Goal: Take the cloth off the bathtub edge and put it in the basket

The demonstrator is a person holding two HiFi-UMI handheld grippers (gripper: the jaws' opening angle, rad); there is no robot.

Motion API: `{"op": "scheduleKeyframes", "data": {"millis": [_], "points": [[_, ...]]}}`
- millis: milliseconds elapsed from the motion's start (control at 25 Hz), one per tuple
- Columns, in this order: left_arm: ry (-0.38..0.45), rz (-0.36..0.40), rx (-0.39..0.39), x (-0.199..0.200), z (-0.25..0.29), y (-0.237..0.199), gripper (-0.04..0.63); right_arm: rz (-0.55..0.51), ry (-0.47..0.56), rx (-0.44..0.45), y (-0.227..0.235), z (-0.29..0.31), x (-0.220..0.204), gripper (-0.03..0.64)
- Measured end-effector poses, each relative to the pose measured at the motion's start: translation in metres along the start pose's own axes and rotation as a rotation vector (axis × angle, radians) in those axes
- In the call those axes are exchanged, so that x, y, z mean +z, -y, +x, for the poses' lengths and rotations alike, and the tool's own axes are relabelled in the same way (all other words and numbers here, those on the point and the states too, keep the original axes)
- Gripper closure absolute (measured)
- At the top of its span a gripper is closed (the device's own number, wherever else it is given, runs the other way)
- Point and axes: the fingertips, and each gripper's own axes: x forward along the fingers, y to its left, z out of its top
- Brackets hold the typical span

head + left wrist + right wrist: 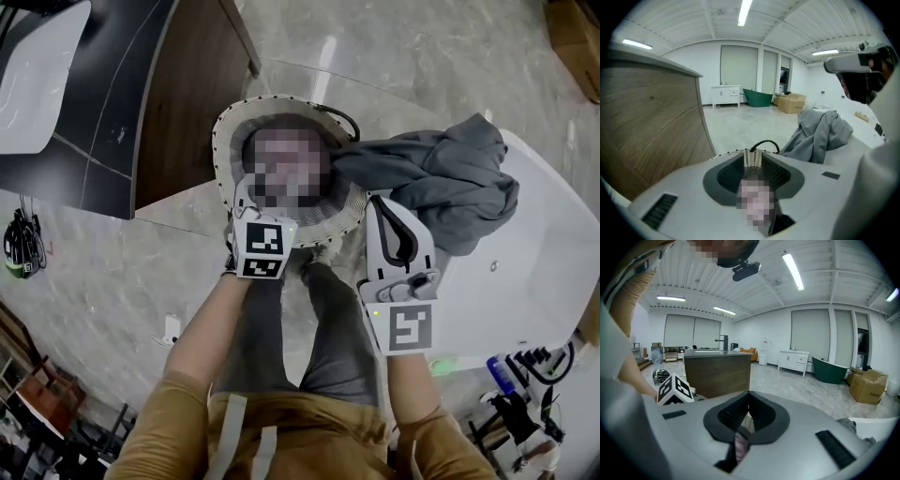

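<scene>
- Head view: A person stands over a round woven basket [225, 141] at upper centre of the frame, a claw in each hand. The left claw [242, 193] sits at the basket's near rim and the right claw [379, 201] reaches the rim's right side. The grey cloth [441, 178] lies heaped on the edge of the white bathtub [534, 272] at upper right, with its left end touching the basket's rim; neither claw holds it. A wooden counter [178, 103] with a dark top fills the upper left, and a helmet [21, 246] rests on the floor at the left edge.
- Left gripper view: The left claw [752, 158] is clamped on a pale ribbed strip of the basket's rim, with a black loop handle [765, 143] just beyond. The cloth [818, 133] is draped on the tub edge at centre right. The counter's wooden side takes up the left of the frame, and a green tub [757, 97] and cardboard boxes [790, 102] stand far back.
- Right gripper view: The right claw [749, 394] has its tips pressed together on nothing. A grey corner of the cloth [846, 425] peeks in at lower right. The left claw's marker cube [675, 389] shows at lower left.
</scene>
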Motion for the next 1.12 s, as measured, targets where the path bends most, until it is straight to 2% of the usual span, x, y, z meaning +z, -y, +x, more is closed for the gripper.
{"op": "scheduleKeyframes", "data": {"millis": [120,240,440,640,840,1120], "points": [[-0.005,0.032,0.040,0.018,-0.010,-0.001,0.550,0.010,0.014,-0.014,0.008,-0.007,0.016,0.611],[0.018,0.032,0.053,0.035,-0.015,-0.002,0.588,0.015,0.024,-0.025,0.013,-0.012,0.028,0.611],[0.030,0.052,0.025,0.054,-0.029,0.013,0.588,0.034,0.007,-0.034,0.017,-0.028,0.039,0.611],[0.050,0.037,0.024,0.084,-0.045,0.019,0.589,0.023,0.011,-0.040,0.019,-0.042,0.061,0.611],[0.125,0.024,0.012,0.134,-0.072,0.020,0.589,0.022,0.024,-0.045,0.020,-0.050,0.085,0.611],[0.209,0.073,-0.022,0.195,-0.110,0.023,0.589,0.005,0.074,-0.056,0.021,-0.063,0.134,0.611]]}}
